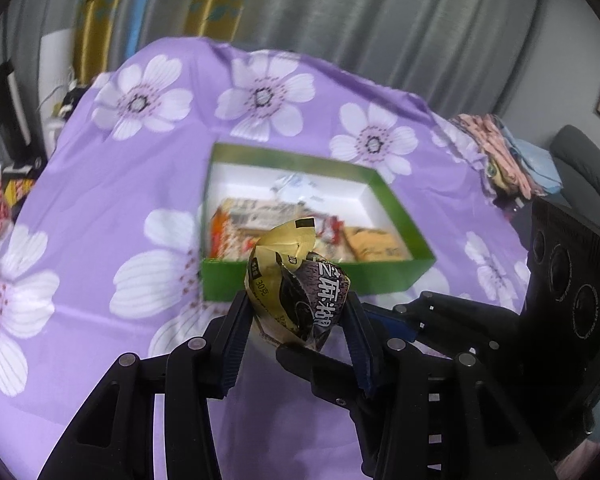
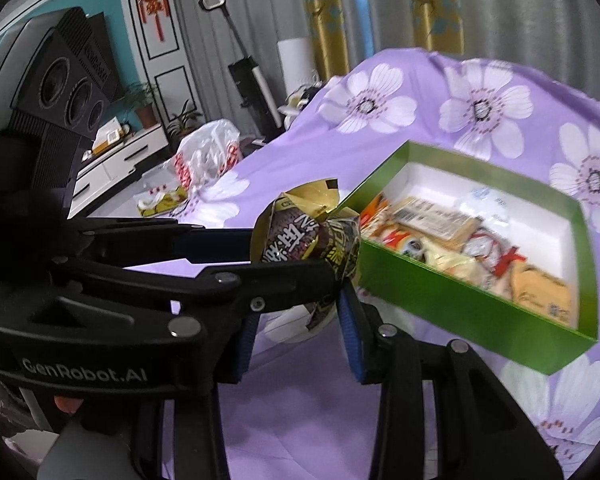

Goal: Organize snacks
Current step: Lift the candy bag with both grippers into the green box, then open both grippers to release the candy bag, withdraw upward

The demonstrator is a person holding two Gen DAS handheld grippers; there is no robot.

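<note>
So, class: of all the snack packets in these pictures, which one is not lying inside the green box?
The crumpled gold-and-black packet, held up in front of the green box between the tools. The other packets lie inside the box.

left gripper (image 2: 332, 268): "GenRobot.AI" | snack packet (image 1: 296, 296): "30克"

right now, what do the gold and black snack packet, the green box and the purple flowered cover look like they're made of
Snack packet: thin plastic or foil film, glossy; it holds sharp creases and glints where the left gripper pinches it.
Green box: probably coated cardboard; thin straight walls, a soft sheen outside, plain white inside.
Purple cover: woven fabric, smooth and slightly shiny; it drapes and wrinkles at the edges.
</note>
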